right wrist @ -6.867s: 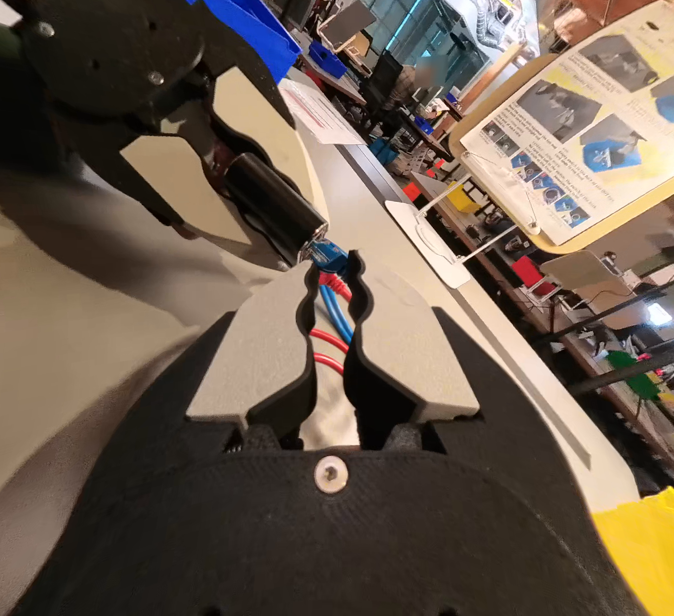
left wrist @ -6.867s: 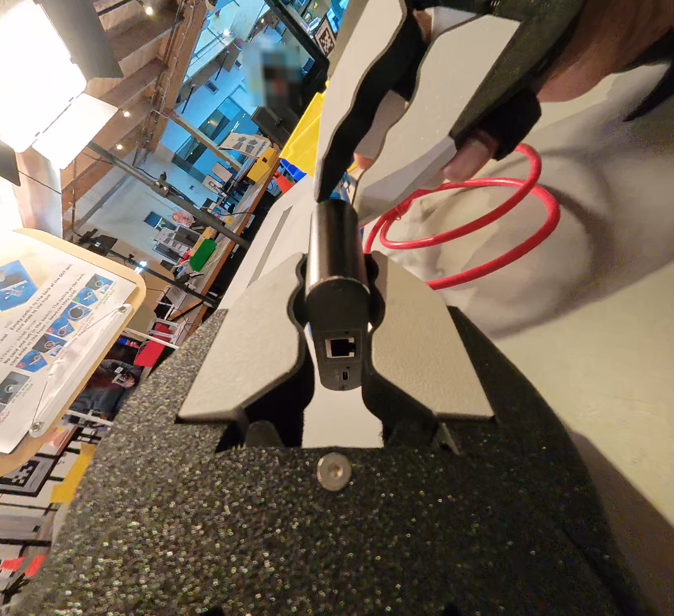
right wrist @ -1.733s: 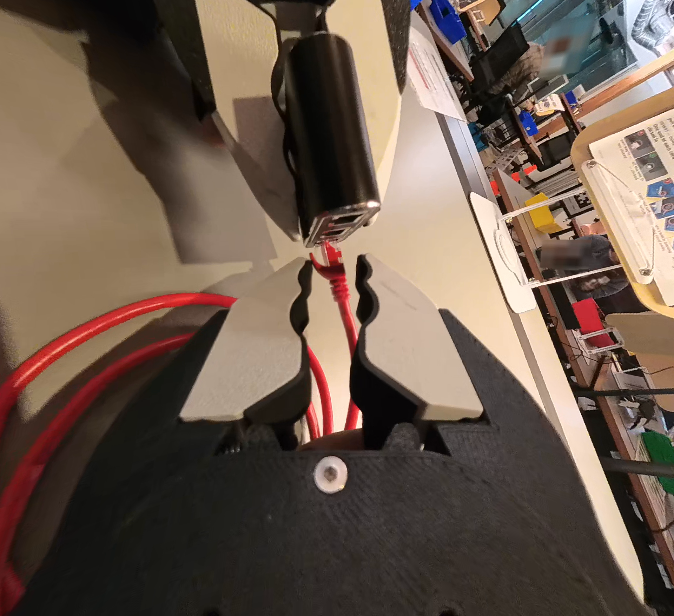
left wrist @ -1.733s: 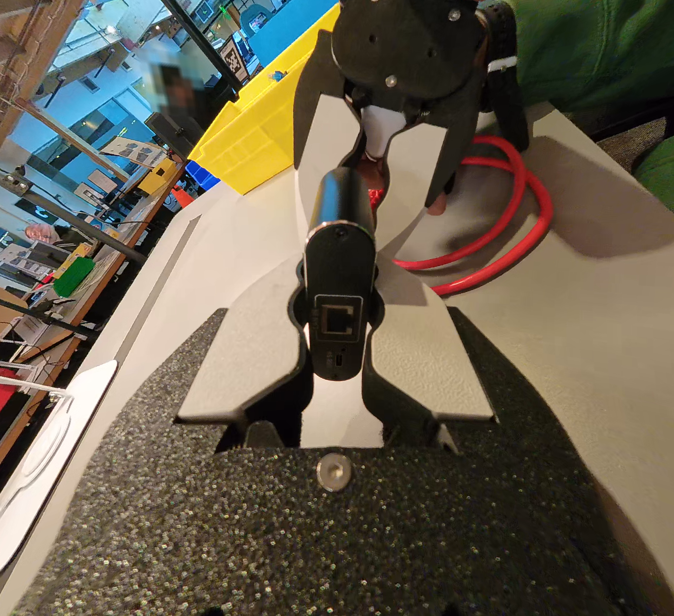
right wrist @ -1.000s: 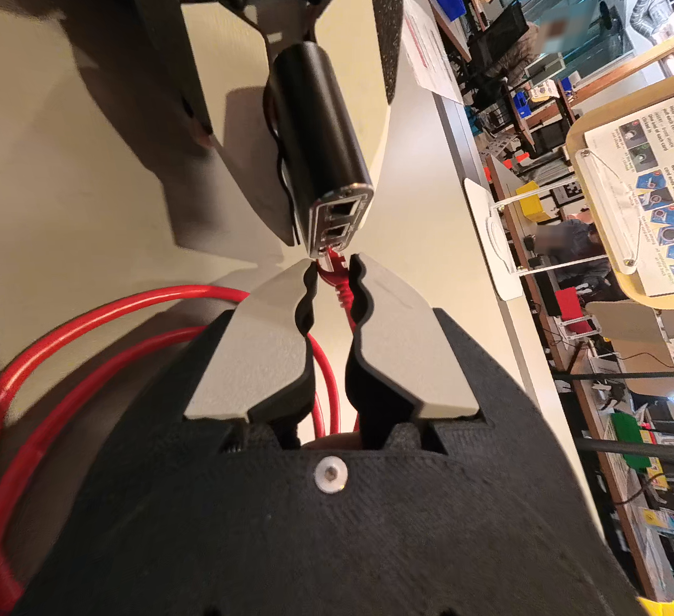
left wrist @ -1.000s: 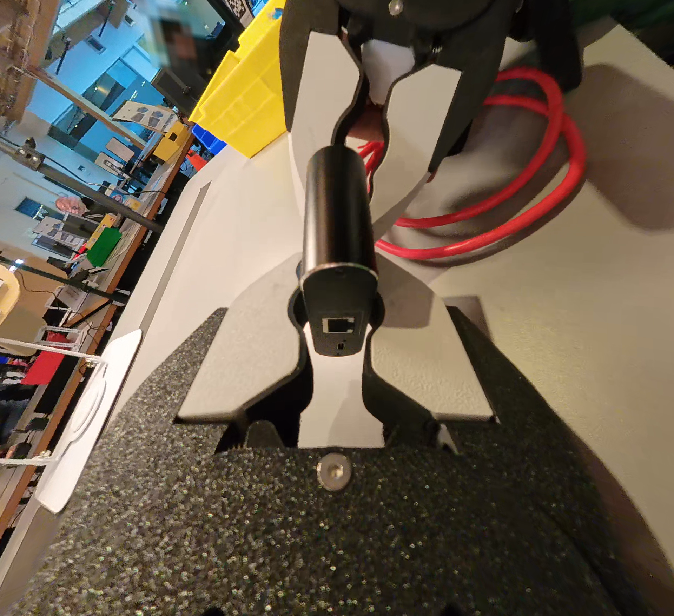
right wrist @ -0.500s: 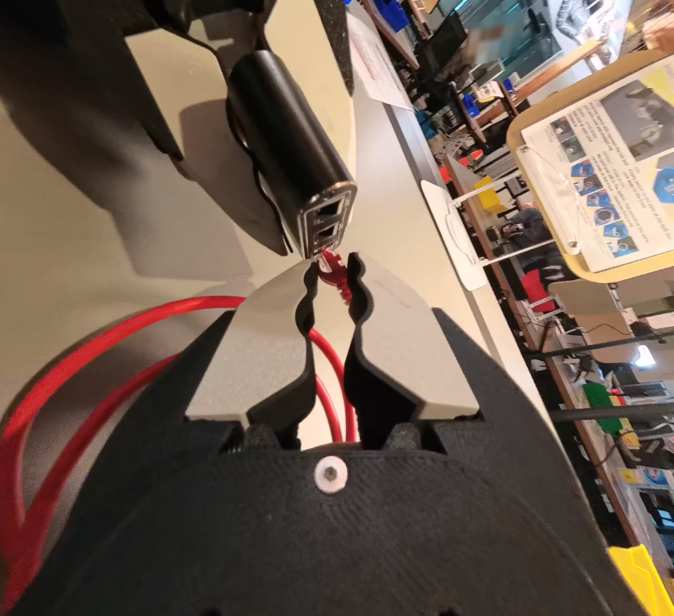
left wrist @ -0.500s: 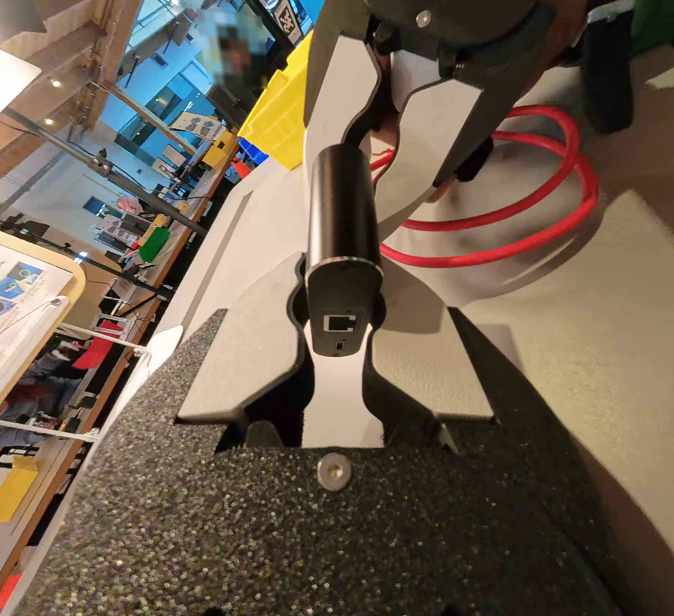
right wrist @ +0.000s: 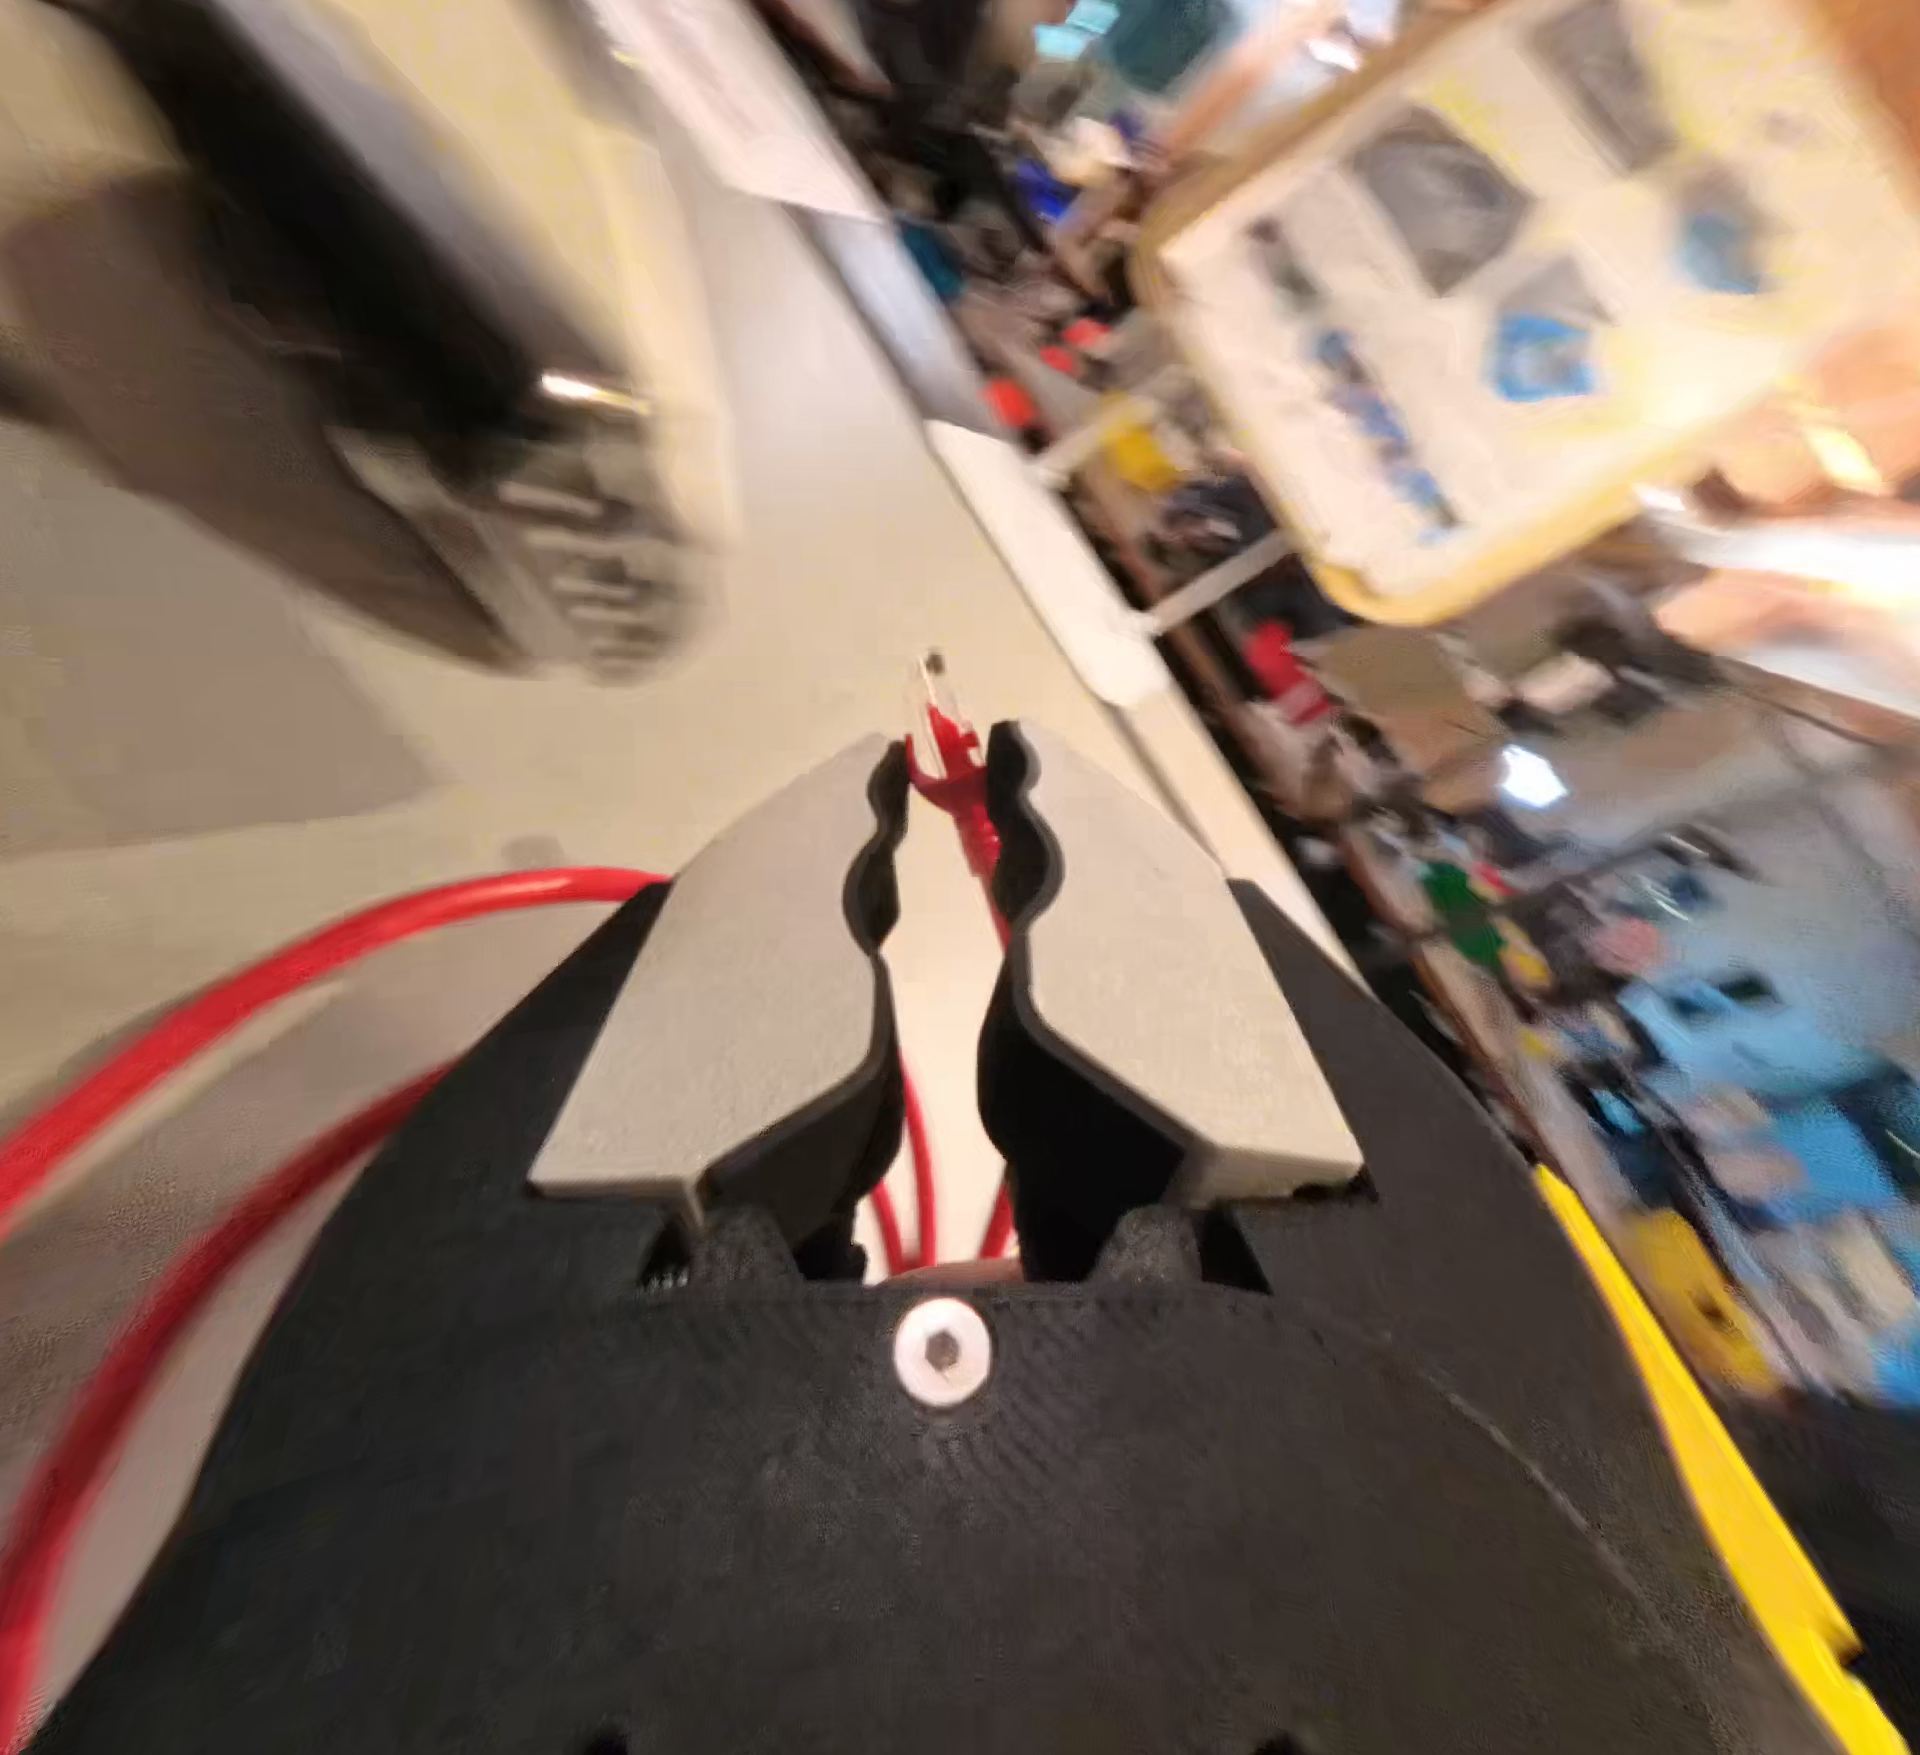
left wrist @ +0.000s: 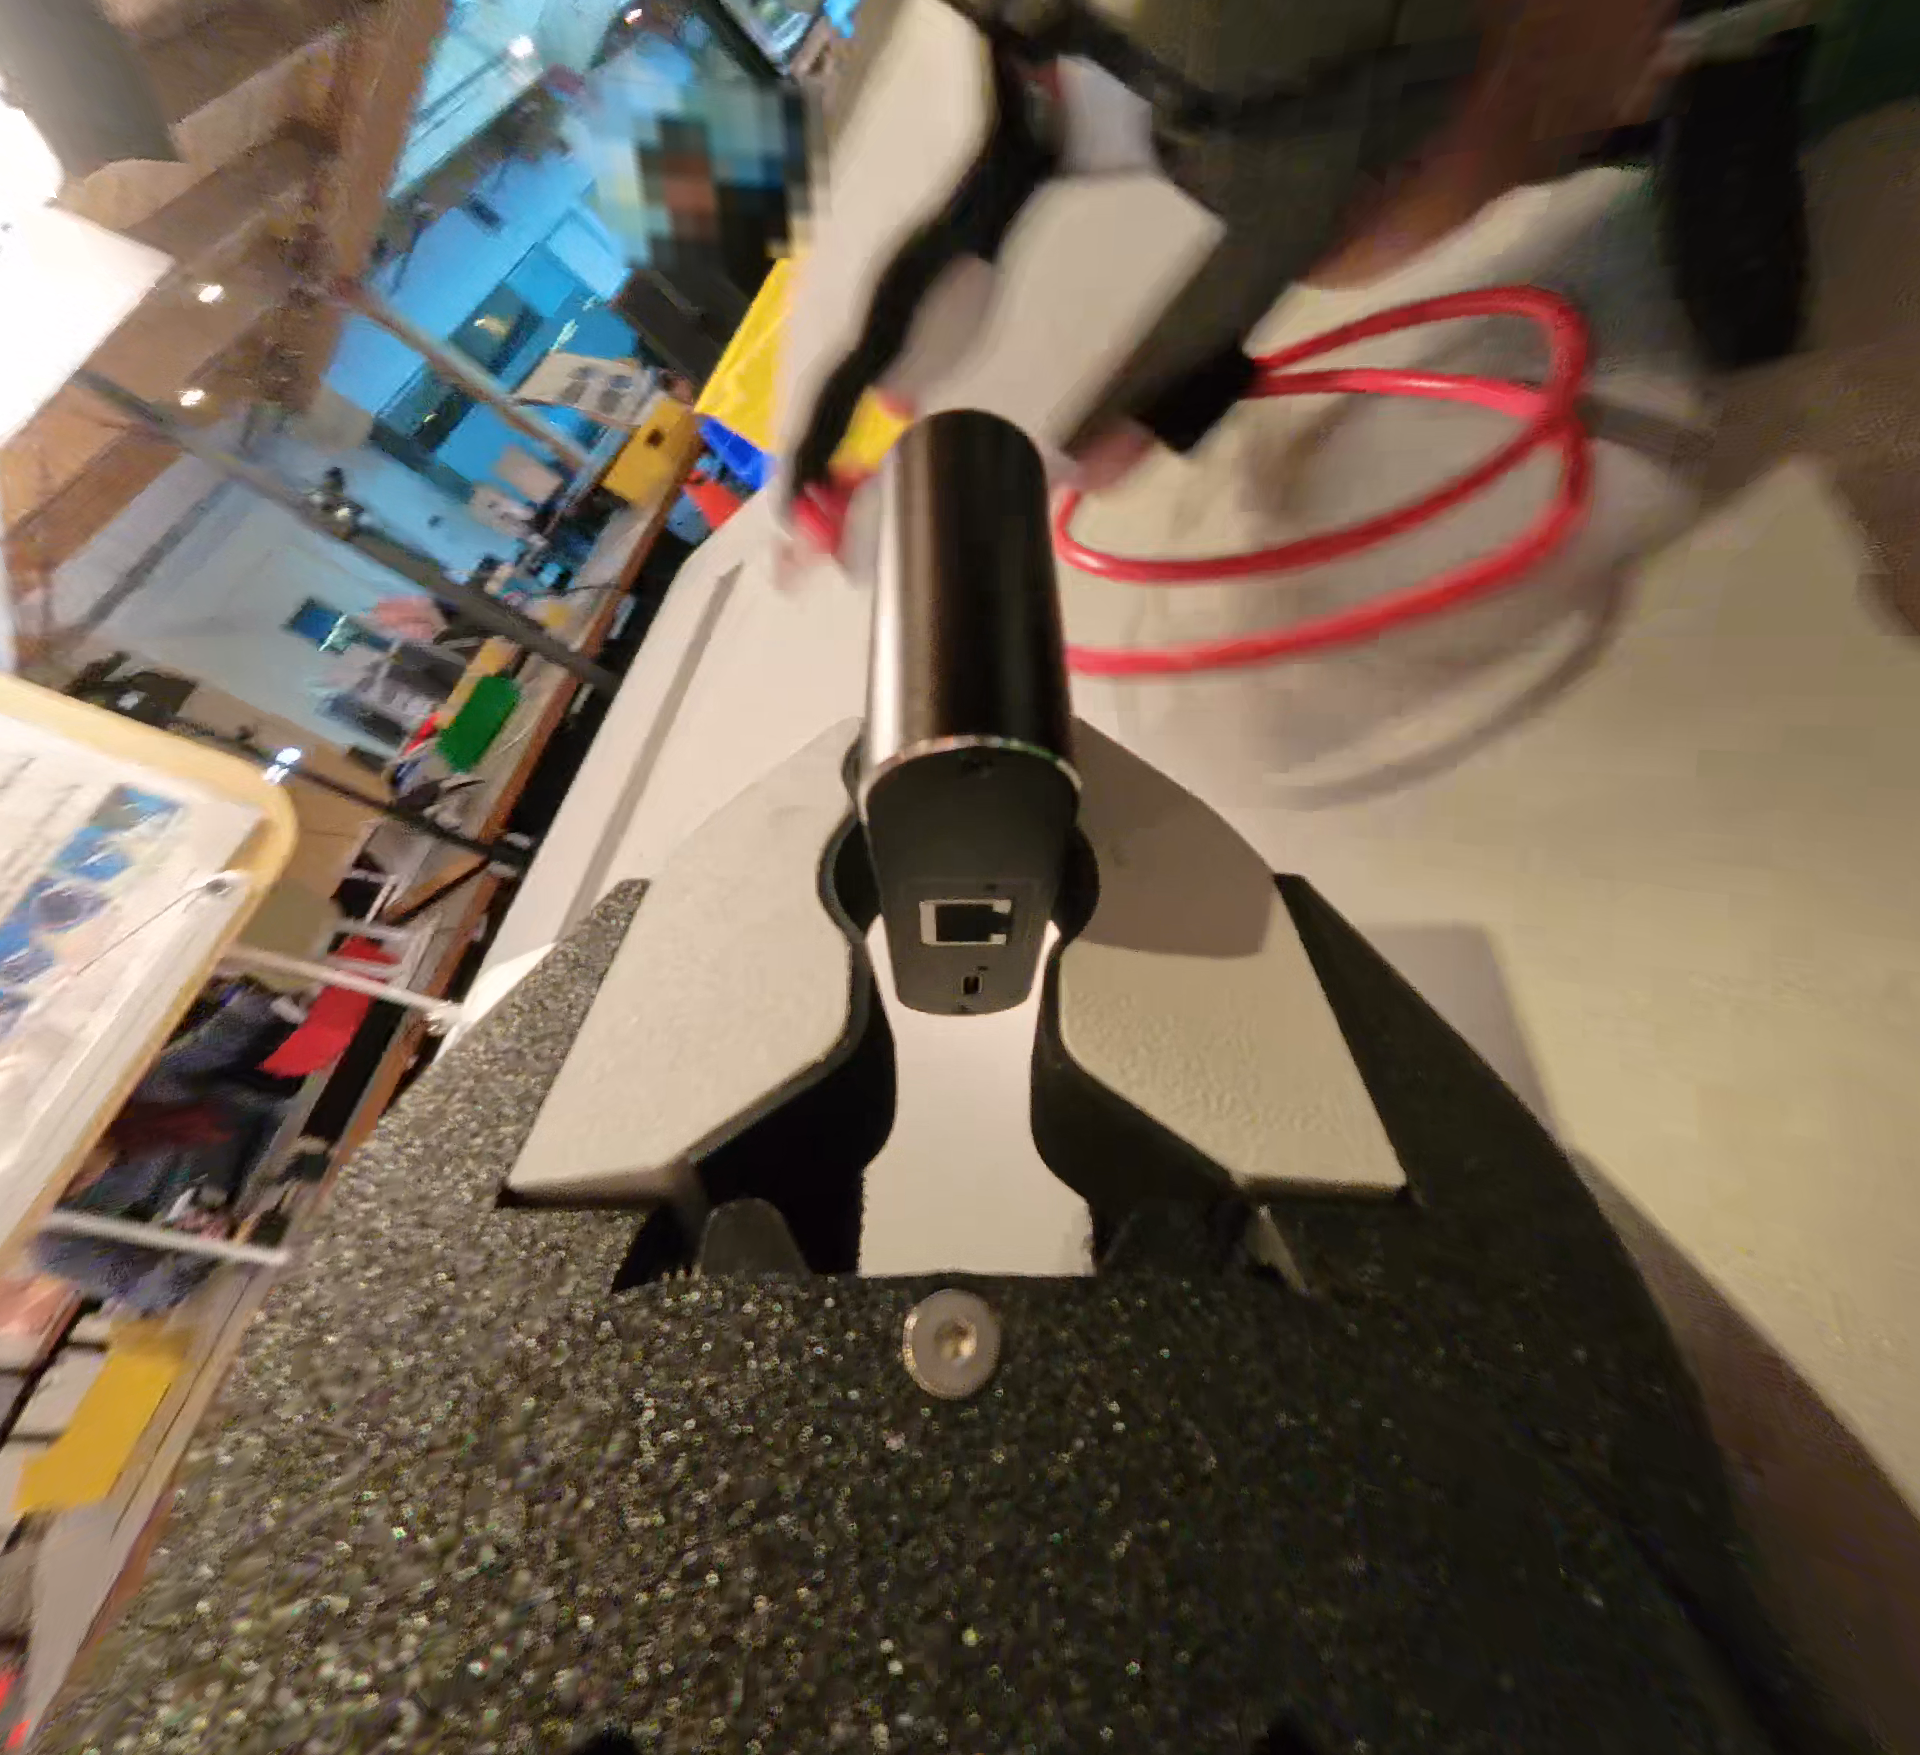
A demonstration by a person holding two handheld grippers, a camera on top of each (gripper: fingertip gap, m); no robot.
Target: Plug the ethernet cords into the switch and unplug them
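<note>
Gripping the switch, left fingers; right fingers pinch red cord, unplugged.

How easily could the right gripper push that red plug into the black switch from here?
Probably yes. The right gripper grips the red plug, whose tip sticks out free. The black switch, held in the left gripper, sits apart up-left with bare table between; it needs re-aiming.

grey table, yellow bin, illustrated board, blurred workshop clutter

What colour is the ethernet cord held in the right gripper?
Red; the right wrist view shows the ethernet cord best.
</note>
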